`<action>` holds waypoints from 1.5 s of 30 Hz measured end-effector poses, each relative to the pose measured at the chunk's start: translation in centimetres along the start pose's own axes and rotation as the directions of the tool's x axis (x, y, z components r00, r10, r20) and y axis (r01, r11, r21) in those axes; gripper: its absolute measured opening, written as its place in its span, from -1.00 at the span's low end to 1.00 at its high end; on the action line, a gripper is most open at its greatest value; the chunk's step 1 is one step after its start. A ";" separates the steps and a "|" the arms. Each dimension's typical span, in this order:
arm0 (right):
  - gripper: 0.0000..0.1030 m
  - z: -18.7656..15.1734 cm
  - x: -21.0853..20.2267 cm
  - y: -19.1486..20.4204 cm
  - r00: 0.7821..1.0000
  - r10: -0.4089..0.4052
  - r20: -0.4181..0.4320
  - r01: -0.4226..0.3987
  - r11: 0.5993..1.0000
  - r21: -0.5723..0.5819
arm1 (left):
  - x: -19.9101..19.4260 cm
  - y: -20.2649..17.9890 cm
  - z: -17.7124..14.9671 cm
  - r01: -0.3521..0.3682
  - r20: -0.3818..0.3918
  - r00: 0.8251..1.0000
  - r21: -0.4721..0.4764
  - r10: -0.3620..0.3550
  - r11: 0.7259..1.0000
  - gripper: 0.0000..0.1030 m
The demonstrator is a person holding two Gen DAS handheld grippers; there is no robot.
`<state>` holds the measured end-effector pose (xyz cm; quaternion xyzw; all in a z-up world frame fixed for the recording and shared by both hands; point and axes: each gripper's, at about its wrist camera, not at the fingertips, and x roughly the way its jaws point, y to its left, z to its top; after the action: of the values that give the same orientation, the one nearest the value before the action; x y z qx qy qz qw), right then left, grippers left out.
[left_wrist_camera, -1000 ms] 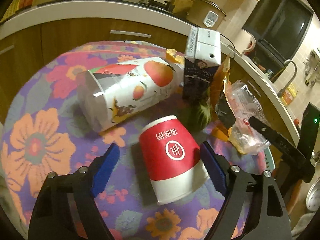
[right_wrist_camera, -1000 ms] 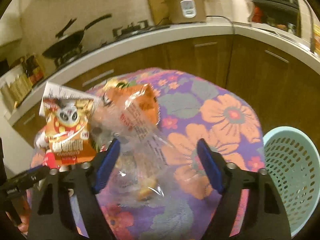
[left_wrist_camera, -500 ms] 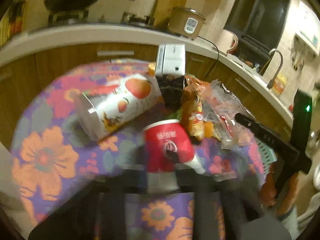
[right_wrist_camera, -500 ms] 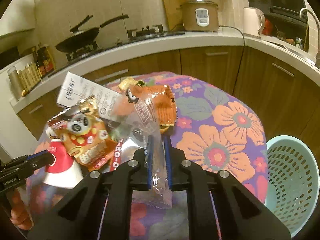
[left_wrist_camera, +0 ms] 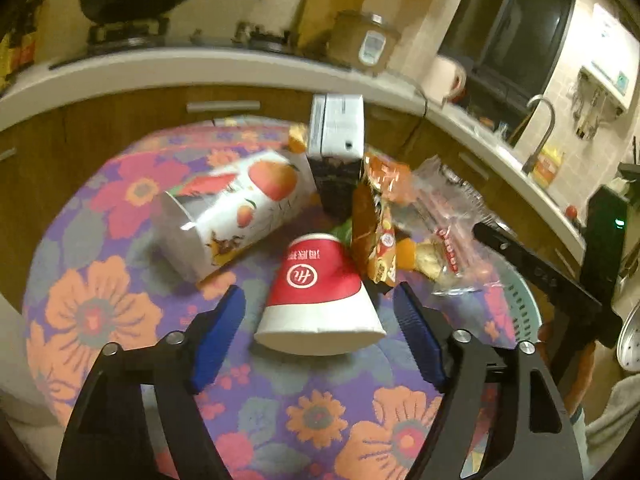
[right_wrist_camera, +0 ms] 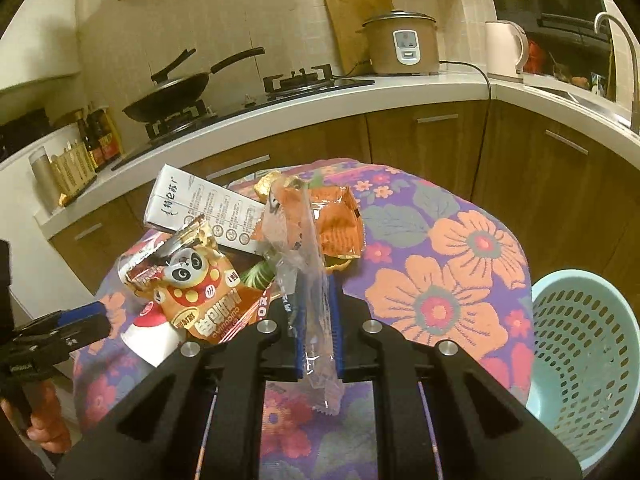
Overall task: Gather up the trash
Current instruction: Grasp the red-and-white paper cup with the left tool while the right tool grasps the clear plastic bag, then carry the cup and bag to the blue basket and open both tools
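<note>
Our right tongs [right_wrist_camera: 316, 340] pinch the clear wrapper [right_wrist_camera: 308, 280] above the flowered counter [right_wrist_camera: 460, 280]; our left tongs [left_wrist_camera: 320, 336], just reopened, straddle the upturned red cup [left_wrist_camera: 320, 292] there, not gripping.

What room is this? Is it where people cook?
Yes, it looks like a home kitchen: a frying pan sits on a gas stove, a rice cooker stands on the counter, and a tap rises at the right.

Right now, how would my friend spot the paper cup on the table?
Find the round table with the flowery cloth. Near the trash pile lies a tipped cup, right between the open left tongs. It is the only red one with a white rim.
</note>
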<state>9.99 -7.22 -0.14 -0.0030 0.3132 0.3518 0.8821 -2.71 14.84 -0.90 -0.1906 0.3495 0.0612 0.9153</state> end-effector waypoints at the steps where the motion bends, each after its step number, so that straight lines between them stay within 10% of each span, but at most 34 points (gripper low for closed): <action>1: -0.84 0.0 0.0 -0.1 1.000 0.001 -0.002 -0.001 1.000 0.001 | 1.0 -0.2 0.3 -0.007 -0.033 0.999 0.012 0.008 1.000 0.51; 6: -0.84 -0.2 0.2 -0.6 1.000 0.006 -0.013 -0.006 1.000 0.004 | 5.7 0.9 -0.3 -0.018 -0.181 0.983 -0.007 0.016 1.000 0.46; 20: -0.84 -0.6 -0.2 -1.7 1.000 -0.014 -0.014 0.014 1.000 0.014 | 3.2 2.0 -0.9 0.070 -0.015 0.997 -0.063 -0.071 0.996 0.11; 23: -0.84 -0.5 -0.7 -1.3 1.000 -0.011 -0.001 0.011 1.000 0.013 | 1.9 1.7 -1.1 0.052 0.014 0.999 -0.021 -0.052 0.998 -0.27; 32: -0.84 0.9 -3.8 0.6 0.995 0.034 0.096 -0.032 0.999 -0.013 | -4.3 -0.1 -1.1 0.013 0.186 0.982 0.050 -0.022 0.999 -0.33; 45: -0.84 0.6 -10.4 -5.7 0.974 -0.079 0.212 0.063 0.995 0.082 | -1.6 -13.1 1.8 0.173 0.142 0.967 0.255 -0.213 0.952 -0.32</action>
<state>8.12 -17.77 4.90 0.0565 0.2288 0.3064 0.9223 0.40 3.57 5.46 -0.1061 0.2557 -0.0557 0.9593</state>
